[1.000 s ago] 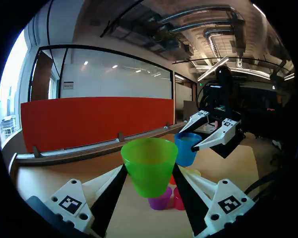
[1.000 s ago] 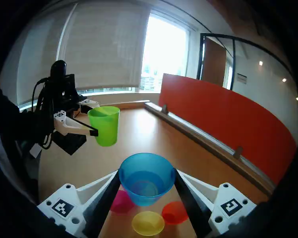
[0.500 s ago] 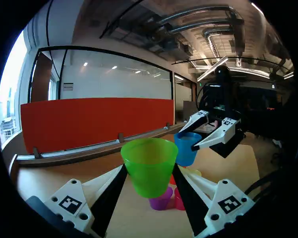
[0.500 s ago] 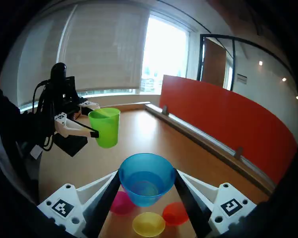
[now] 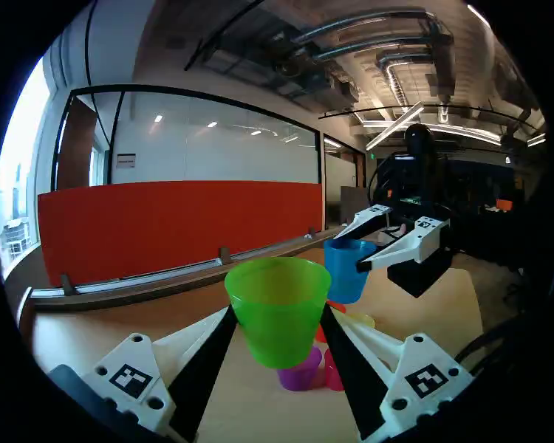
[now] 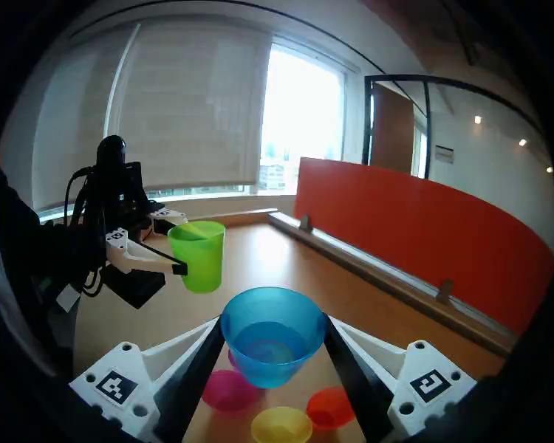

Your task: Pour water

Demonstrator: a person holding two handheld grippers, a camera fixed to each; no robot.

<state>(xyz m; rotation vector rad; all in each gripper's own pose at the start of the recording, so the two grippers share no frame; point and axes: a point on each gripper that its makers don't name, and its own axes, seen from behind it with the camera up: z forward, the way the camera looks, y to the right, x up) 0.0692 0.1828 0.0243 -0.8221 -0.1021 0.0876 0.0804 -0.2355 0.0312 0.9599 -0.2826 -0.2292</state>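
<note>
My left gripper (image 5: 278,332) is shut on an upright green cup (image 5: 278,308), held above the table. In the right gripper view the same green cup (image 6: 197,255) hangs at mid left in the left gripper (image 6: 172,246). My right gripper (image 6: 273,347) is shut on a blue cup (image 6: 273,336) with a little water at its bottom. From the left gripper view the blue cup (image 5: 344,269) sits just beyond and right of the green one, held by the right gripper (image 5: 358,249), its rim higher than the green cup's rim.
Small cups stand on the wooden table (image 6: 277,255) below the held ones: pink (image 6: 227,389), yellow (image 6: 281,426), red-orange (image 6: 329,407), and a purple one (image 5: 299,371). An orange partition (image 6: 425,225) runs along the table's far edge. A window (image 6: 299,118) lies behind.
The right gripper has risen with the blue cup, so the small cups sit lower beneath it. The green cup has hardly moved and the two cups stand closer.
</note>
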